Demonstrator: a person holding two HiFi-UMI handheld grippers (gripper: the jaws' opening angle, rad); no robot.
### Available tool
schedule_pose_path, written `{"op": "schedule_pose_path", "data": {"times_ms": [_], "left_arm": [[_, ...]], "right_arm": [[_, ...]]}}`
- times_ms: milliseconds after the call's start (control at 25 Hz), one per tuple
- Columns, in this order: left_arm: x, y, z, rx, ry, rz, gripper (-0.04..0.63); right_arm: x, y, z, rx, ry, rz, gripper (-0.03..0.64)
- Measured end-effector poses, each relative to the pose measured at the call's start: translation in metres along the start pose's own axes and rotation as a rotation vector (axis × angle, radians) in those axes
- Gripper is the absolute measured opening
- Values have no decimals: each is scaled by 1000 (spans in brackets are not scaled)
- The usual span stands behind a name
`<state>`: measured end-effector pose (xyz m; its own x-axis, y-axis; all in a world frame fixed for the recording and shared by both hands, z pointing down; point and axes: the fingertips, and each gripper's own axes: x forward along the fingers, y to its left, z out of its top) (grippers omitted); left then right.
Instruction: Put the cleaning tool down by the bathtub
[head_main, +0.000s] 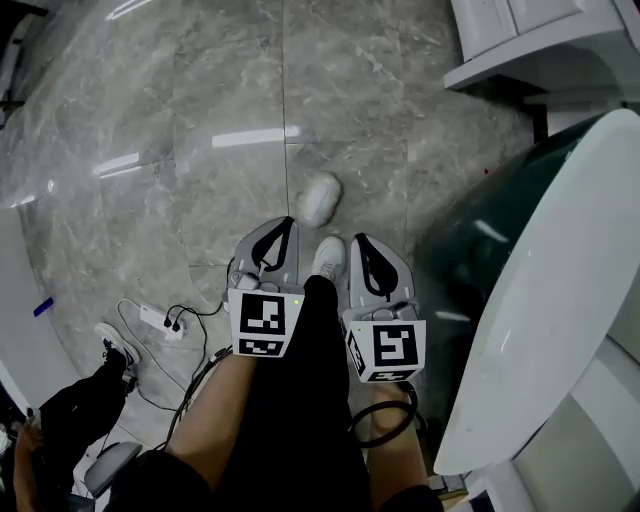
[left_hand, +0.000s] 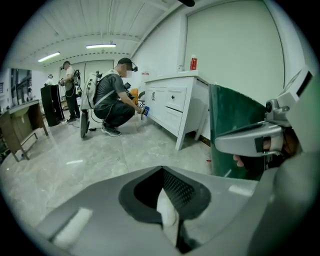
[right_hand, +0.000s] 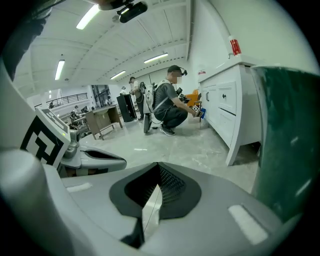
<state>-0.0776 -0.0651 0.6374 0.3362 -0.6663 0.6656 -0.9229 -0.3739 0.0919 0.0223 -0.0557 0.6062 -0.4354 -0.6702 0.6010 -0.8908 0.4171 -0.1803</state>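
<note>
No cleaning tool shows in any view. The bathtub (head_main: 540, 300) stands at the right, with a white rim and a dark green side (left_hand: 235, 125), which also shows at the edge of the right gripper view (right_hand: 290, 145). My left gripper (head_main: 272, 245) and right gripper (head_main: 372, 265) hang side by side over the floor, just left of the tub. Both are shut with nothing between the pads, as the left gripper (left_hand: 167, 210) and right gripper (right_hand: 150, 207) show in their own views.
A white cabinet (head_main: 530, 40) stands beyond the tub, also seen as a vanity (left_hand: 175, 100). A power strip with cables (head_main: 160, 320) lies at the lower left. My white shoe (head_main: 328, 255) and a blurred white shape (head_main: 320, 198) are ahead. A person crouches by the cabinet (right_hand: 170, 107).
</note>
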Motion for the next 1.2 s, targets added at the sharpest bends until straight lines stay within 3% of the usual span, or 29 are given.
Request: {"op": "schedule_pose_path", "data": {"times_ms": [240,520,1200], "left_arm": [[-29,0,34,12,-45,10,0],[-60,-12,77,52,-84,12,0],[-143,-16,176,70,-189,37,0]], "right_arm": [[-18,13,33,-32,-34,32,18],[-50,16,76,-53,-86,22,18],[-120,22,200,-94,-238,-10,18]]}}
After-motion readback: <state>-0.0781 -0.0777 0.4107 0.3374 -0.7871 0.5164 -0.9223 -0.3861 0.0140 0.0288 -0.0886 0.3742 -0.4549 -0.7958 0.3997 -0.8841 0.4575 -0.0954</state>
